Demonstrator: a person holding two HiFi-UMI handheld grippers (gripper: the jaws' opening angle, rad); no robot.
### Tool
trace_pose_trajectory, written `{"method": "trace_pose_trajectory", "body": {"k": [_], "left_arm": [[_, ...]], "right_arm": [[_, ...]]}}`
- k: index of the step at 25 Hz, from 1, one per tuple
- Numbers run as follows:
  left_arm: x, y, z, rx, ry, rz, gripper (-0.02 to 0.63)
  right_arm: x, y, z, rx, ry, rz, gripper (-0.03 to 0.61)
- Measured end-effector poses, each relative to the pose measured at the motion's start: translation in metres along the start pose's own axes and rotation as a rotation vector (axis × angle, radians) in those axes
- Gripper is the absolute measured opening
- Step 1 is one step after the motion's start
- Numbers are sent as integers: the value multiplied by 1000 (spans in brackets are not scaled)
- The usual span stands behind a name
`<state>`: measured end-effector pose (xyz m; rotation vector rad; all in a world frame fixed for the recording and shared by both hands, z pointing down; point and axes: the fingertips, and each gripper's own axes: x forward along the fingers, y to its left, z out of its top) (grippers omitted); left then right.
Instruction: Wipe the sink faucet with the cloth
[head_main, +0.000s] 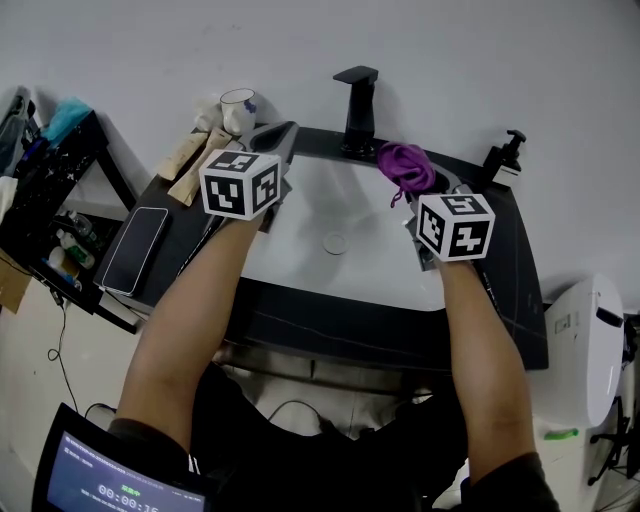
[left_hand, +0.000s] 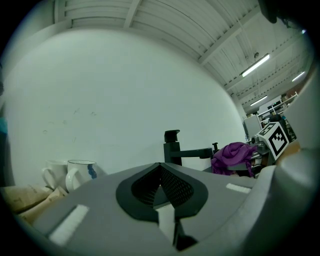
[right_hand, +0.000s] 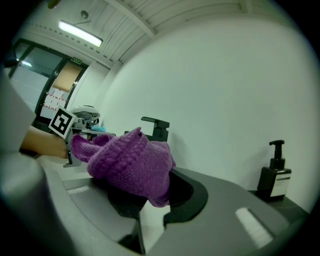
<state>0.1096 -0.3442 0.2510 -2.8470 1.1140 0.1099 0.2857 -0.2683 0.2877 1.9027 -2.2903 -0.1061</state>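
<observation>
Right gripper (head_main: 422, 192): my jaws are clamped on the purple cloth (head_main: 405, 168), which bunches up and over the pads. The cloth sits above the rear right of the sink basin (head_main: 300, 225), just right of the black faucet (head_main: 358, 108). I can't tell from any view whether it touches the faucet. In the right gripper view the faucet head shows just behind the cloth.

Left gripper (left_hand: 161, 186): my jaws are pressed together with nothing between them. It's up over the basin's rear left corner and points toward the wall, with the faucet ahead and to the right.

Around it: a white mug (head_main: 238, 108) stands at the back left of the dark counter (head_main: 510, 300), a phone (head_main: 135, 248) lies flat at the left end, and a soap pump bottle (head_main: 503, 160) stands at the back right, well apart from the cloth.
</observation>
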Motion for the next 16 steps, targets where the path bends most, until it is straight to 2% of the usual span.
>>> {"method": "trace_pose_trajectory", "body": {"k": [16], "left_arm": [[-1,1,-1,-5,5,0,17]], "right_arm": [[1,2,-1,-3,5,-4,58]]}}
